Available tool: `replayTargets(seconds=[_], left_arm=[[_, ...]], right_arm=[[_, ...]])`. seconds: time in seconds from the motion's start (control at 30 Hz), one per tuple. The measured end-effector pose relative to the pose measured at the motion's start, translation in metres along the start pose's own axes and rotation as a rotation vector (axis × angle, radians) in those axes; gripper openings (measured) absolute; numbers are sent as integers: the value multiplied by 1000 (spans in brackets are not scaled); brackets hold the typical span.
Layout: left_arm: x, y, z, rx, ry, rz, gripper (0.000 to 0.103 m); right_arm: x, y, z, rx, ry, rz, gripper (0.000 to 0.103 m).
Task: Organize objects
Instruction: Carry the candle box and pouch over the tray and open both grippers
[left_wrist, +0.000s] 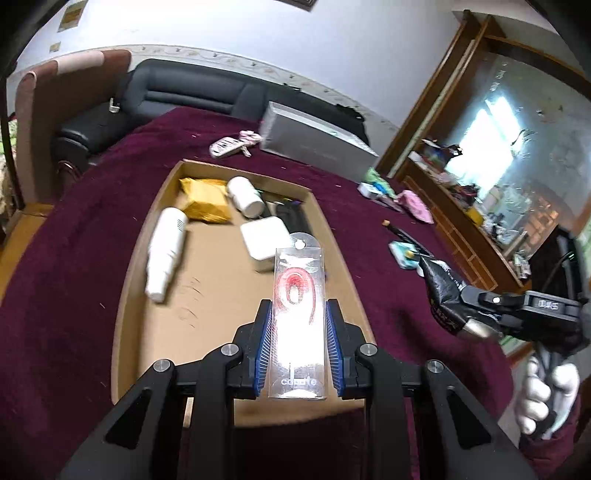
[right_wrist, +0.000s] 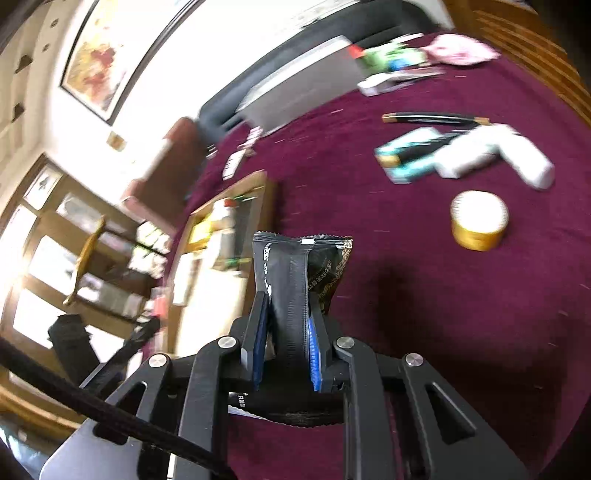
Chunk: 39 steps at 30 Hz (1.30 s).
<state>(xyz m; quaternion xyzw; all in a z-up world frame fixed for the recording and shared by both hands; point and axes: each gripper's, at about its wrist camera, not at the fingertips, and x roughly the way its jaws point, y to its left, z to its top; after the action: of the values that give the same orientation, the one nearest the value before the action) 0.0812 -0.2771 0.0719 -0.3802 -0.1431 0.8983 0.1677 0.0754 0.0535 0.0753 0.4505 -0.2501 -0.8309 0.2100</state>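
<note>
Left tongs (left_wrist: 298, 314) clenched on a clear cable pack (left_wrist: 298, 317), held above the cardboard tray (left_wrist: 133, 280): stiff, light, slick plastic, best gripped at its flat sides. Right tongs (right_wrist: 288, 314) pinched a black sachet (right_wrist: 295, 273) right of the tray: soft, crinkly, prob. light.

Window glare, motion blur — fisheye-warped edges
</note>
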Motion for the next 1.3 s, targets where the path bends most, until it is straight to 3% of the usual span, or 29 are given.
replayTargets(seconds=[0.27, 0.67, 0.93, 1.07, 1.2, 1.3], left_arm=[[29, 28, 37, 6, 52, 94, 23], [71, 60, 51, -40, 164, 117, 23], [76, 68, 52, -93, 164, 69, 25], [75, 75, 54, -130, 154, 49, 38], [65, 77, 55, -160, 139, 20, 40], [50, 78, 57, -187, 107, -6, 48]], right_arm=[[76, 67, 6, -52, 116, 76, 17], [165, 91, 10, 9, 252, 98, 17], [175, 88, 13, 5, 270, 85, 17], [173, 89, 13, -10, 265, 80, 19], [170, 90, 13, -4, 254, 95, 19], [162, 91, 13, -1, 233, 109, 27]])
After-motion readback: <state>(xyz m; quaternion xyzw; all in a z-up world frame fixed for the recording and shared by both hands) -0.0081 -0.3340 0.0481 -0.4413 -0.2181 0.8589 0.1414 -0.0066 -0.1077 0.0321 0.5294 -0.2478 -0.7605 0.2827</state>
